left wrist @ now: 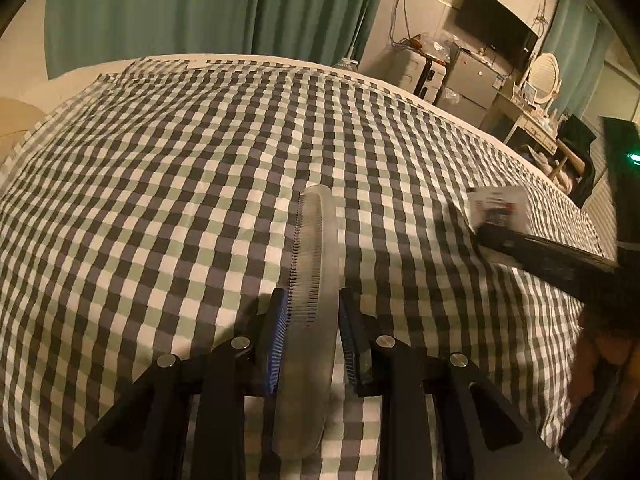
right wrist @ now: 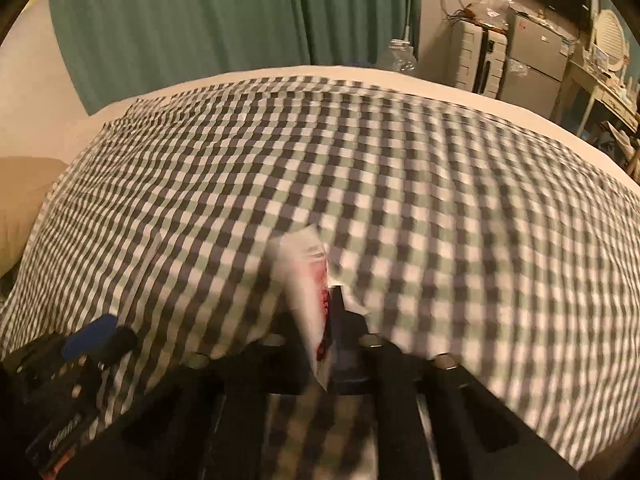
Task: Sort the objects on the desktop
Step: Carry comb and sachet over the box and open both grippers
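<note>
My left gripper [left wrist: 312, 300] is clenched on a comb [left wrist: 310, 312], the blue pads [left wrist: 276, 344] pressing its two long edges. The comb is pale and translucent, teeth along its left edge. It runs from the 6 o'clock side of the left wrist view up toward 12, its rounded tip reaching past the fingertips over the checked cloth [left wrist: 160, 200]. The near end sticks back between the fingers toward the camera.

At 3 o'clock in the same view I see my right gripper [left wrist: 492, 232] coming in from the right edge, holding a white packet [left wrist: 498, 204] with a dark and red print. It is blurred, so I cannot read it. The packet is well apart from the comb, above the cloth.

On the right wrist view the packet [right wrist: 310, 292] sits at centre, slightly toward 6 o'clock, pinched edge-on in the right gripper [right wrist: 326, 312]. The fingers are closed tight on it, with red marks along the clamped edge. The picture is smeared, so the print stays unclear. At 8 o'clock part of the left gripper [right wrist: 96, 336] shows, with a blue pad on it.

Teal curtains [right wrist: 200, 12] hang at 12 o'clock behind the cloth [right wrist: 440, 200], and a suitcase [right wrist: 480, 60] stands at 2 o'clock.
</note>
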Action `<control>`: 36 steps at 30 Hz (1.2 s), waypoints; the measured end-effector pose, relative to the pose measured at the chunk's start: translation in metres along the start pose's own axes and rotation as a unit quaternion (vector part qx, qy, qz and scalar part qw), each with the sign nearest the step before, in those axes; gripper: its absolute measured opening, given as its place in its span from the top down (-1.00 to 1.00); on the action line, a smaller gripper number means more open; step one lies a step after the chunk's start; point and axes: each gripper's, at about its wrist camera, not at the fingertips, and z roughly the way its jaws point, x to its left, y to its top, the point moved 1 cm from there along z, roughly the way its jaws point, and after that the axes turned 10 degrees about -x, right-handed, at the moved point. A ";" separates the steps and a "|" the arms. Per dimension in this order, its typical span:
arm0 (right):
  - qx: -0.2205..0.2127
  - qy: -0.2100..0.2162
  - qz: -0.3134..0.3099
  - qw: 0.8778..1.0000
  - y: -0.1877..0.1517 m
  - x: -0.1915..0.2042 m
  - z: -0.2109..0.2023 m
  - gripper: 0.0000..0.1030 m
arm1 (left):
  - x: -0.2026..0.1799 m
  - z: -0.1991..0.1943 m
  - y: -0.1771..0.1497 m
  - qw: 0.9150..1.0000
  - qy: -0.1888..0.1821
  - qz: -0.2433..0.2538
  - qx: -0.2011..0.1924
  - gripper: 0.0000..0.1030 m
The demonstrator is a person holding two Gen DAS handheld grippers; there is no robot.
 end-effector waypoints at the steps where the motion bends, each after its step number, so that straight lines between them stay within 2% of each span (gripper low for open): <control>1: -0.003 0.011 0.011 1.000 -0.002 -0.002 -0.011 0.91 | 0.000 -0.004 -0.002 1.000 0.002 -0.001 -0.001 0.51; 4: -0.011 0.030 0.023 0.999 -0.011 -0.008 -0.050 0.93 | 0.004 -0.015 -0.009 1.000 -0.001 -0.014 0.003 0.51; 8: -0.016 0.053 0.041 0.998 -0.022 -0.014 -0.092 0.93 | 0.012 -0.027 -0.020 0.997 -0.051 -0.058 0.028 0.51; 11: -0.025 0.057 0.052 0.997 -0.027 -0.016 -0.125 0.93 | 0.020 -0.041 -0.031 0.995 -0.056 -0.081 0.031 0.51; 15: -0.033 0.055 0.075 0.995 -0.036 -0.024 -0.162 0.93 | 0.016 -0.074 -0.040 0.997 -0.030 -0.064 0.022 0.51; 19: -0.054 0.051 0.085 0.994 -0.041 -0.032 -0.209 0.93 | -0.004 -0.127 -0.038 0.998 -0.043 -0.054 -0.002 0.51; 23: -0.085 0.038 0.077 0.993 -0.037 -0.050 -0.260 0.93 | -0.048 -0.174 -0.031 0.998 -0.052 -0.016 -0.029 0.51; 27: -0.103 0.000 0.052 0.993 -0.038 -0.081 -0.306 0.93 | -0.101 -0.200 -0.016 0.997 -0.065 -0.022 -0.045 0.51; 31: -0.114 -0.047 0.052 0.991 -0.052 -0.133 -0.348 0.93 | -0.163 -0.219 -0.009 0.991 -0.120 -0.027 -0.051 0.51; 36: -0.131 -0.086 0.091 0.984 -0.068 -0.192 -0.381 0.91 | -0.261 -0.235 -0.015 0.979 -0.198 0.021 -0.036 0.51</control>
